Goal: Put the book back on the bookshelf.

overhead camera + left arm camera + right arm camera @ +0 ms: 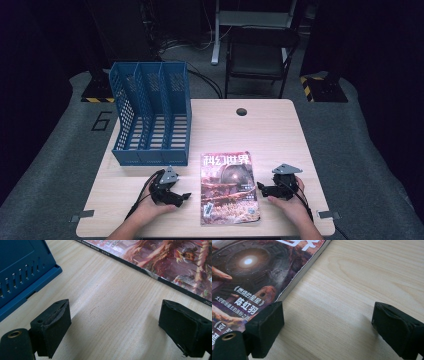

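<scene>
the magazine [229, 187] has a reddish-brown cover with a glowing white disc in a dark ring, plus white lettering. the file rack [150, 120] is blue with slotted walls. the worktop [280, 135] is pale wood grain. both claws [184, 196] [259, 187] are black.

Colourful magazine [229, 187], flat, face up, table's near edge

The high view is dim and soft, with dark surroundings; the table [280, 130] is lit from above; both gripper views are bright, with soft shadows beneath the jaws.
</scene>
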Motion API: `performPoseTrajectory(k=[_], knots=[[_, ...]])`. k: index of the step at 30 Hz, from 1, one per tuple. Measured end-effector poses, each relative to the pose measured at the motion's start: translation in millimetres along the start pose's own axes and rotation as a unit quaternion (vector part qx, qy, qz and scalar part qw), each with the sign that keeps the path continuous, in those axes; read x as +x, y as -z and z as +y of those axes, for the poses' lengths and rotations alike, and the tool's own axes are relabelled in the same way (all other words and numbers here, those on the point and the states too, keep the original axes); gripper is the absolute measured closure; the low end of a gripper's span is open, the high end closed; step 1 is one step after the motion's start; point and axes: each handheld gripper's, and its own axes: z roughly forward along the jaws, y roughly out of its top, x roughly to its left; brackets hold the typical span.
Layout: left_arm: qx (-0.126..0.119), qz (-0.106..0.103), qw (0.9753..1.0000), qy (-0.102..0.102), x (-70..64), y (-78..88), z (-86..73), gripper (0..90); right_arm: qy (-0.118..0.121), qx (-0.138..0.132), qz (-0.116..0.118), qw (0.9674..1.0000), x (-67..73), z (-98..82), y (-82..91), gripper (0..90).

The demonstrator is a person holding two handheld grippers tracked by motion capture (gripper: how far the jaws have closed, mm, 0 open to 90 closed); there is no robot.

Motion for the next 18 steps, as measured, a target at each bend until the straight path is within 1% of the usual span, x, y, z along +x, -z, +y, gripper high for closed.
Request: performPoseTrajectory(k=[3, 5, 6, 7, 8, 9, 10, 11, 12, 14, 16, 17, 18], knots=[[0.0, 0.0, 1.0, 0.0, 0.1, 0.0, 0.1, 10.6, -0.003, 0.0, -0.003, 1.0, 0.3, 0.0, -0.2, 11.4], [0.001, 0.0, 1.0, -0.001, 0.3, 0.2, 0.1, 10.7, -0.01, -0.004, -0.011, 0.9999, 0.3, 0.0, 0.7, 16.5], [0.001, 0.002, 1.0, -0.004, 0.7, 0.2, 0.2, 10.7, -0.007, -0.002, -0.01, 0.9999, -0.2, 0.6, 2.0, 18.6], [0.001, 0.002, 1.0, -0.004, 0.7, 0.2, 0.2, 10.7, -0.01, 0.005, -0.013, 0.9998, 0.6, 1.8, 3.1, 20.9], [0.001, 0.002, 1.0, -0.003, 0.6, 0.2, 0.2, 10.7, -0.008, 0.017, -0.013, 0.9997, 0.2, 3.2, 5.0, 23.7], [0.001, 0.002, 1.0, -0.003, 0.6, 0.2, 0.2, 10.7, -0.015, 0.019, -0.014, 0.9996, 1.5, 4.5, 5.8, 26.5], [0.001, 0.002, 1.0, -0.003, 0.5, 0.2, 0.2, 10.7, -0.023, 0.027, -0.018, 0.9992, 2.4, 5.5, 7.0, 28.7], [0.001, 0.002, 1.0, -0.003, 0.5, 0.2, 0.2, 10.7, -0.023, 0.027, -0.018, 0.9992, 2.4, 5.5, 7.0, 28.7], [0.001, 0.002, 1.0, -0.004, 0.6, 0.2, 0.2, 10.7, -0.032, 0.032, -0.013, 0.9989, 1.7, 7.2, 9.1, 34.8], [0.001, 0.002, 1.0, -0.004, 0.6, 0.2, 0.2, 10.7, -0.043, 0.031, -0.005, 0.9986, 0.4, 8.2, 10.3, 38.5], [0.001, 0.002, 1.0, -0.003, 0.5, 0.2, 0.2, 10.7, -0.06, 0.034, -0.001, 0.9976, 0.8, 9.8, 11.3, 40.9], [0.001, 0.002, 1.0, -0.003, 0.5, 0.2, 0.2, 10.7, -0.065, 0.035, 0.004, 0.9972, 1.3, 10.6, 12.3, 41.9], [0.001, 0.002, 1.0, -0.003, 0.5, 0.2, 0.2, 10.7, -0.062, 0.036, 0.007, 0.9974, 0.8, 11.7, 12.9, 42.8]])
